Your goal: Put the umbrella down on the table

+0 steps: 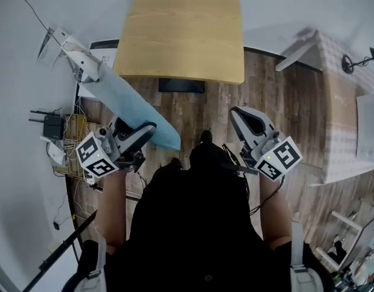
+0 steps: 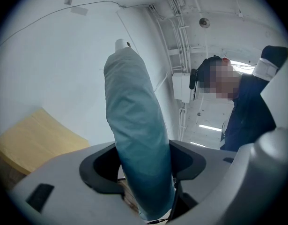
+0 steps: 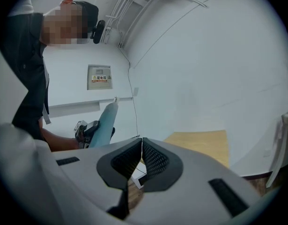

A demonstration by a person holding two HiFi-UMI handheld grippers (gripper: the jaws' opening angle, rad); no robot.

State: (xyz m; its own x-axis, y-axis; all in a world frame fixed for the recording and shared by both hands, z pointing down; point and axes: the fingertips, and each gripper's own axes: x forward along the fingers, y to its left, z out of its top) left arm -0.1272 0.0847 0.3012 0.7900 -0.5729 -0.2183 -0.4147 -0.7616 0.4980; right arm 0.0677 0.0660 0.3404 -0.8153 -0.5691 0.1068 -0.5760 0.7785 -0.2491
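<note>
short of the table (image 1: 180, 32), the right gripper (image 1: 247, 121) has its jaws pressed together on nothing. the left gripper (image 1: 141, 135) pinches the blue sheathed umbrella (image 1: 129, 102), which slants past the table's near left corner without resting on it.

The umbrella (image 2: 134, 135) is covered in soft, matt blue cloth. The table (image 1: 180, 32) is smooth pale wood, the floor (image 1: 284, 96) darker, grainy wooden planks.

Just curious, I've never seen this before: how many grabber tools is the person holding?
2. The left gripper is clamped on the blue umbrella; the right gripper is shut and empty.
</note>
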